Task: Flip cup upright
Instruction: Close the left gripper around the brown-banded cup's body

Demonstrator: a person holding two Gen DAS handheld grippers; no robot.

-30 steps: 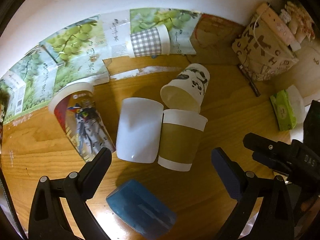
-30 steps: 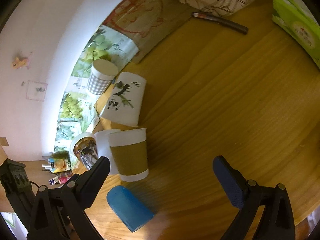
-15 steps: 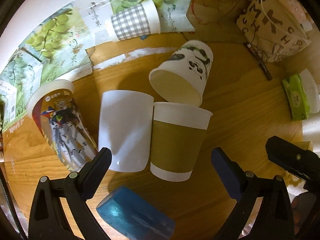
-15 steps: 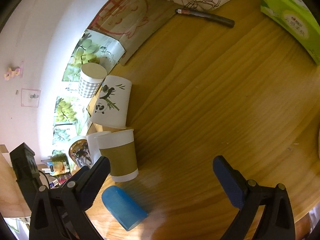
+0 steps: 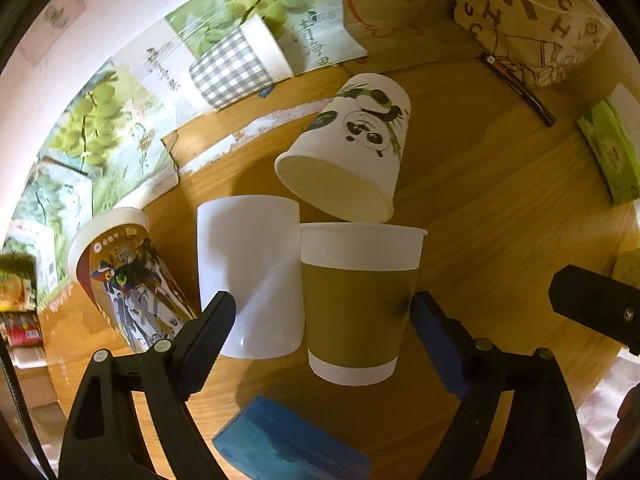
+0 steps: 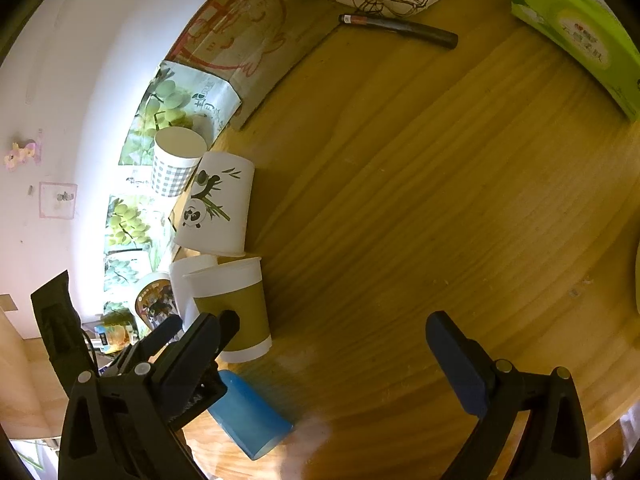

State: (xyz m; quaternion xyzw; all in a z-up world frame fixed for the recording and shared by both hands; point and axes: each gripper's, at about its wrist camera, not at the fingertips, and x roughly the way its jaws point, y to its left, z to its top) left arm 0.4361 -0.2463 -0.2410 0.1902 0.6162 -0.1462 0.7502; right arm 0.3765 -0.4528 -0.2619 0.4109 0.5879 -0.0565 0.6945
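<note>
— Cup with the brown sleeve (image 5: 358, 300): where is it, and how will it handle?

— On its side on the table (image 5: 500, 208), between the spread fingers of the left gripper (image 5: 320, 316). Probably light, thin paper that dents easily; the sleeve looks like the stiffest, least slippery hold, so squeeze gently there.

— Neighbours?

— White cup (image 5: 250, 272) touches it on one side, panda cup (image 5: 348, 160) lies at its rim, blue cup (image 5: 288, 444) nearer the camera.

— Right gripper (image 6: 332, 336)?

— Spread wide too, holding nothing, over bare wood.
</note>
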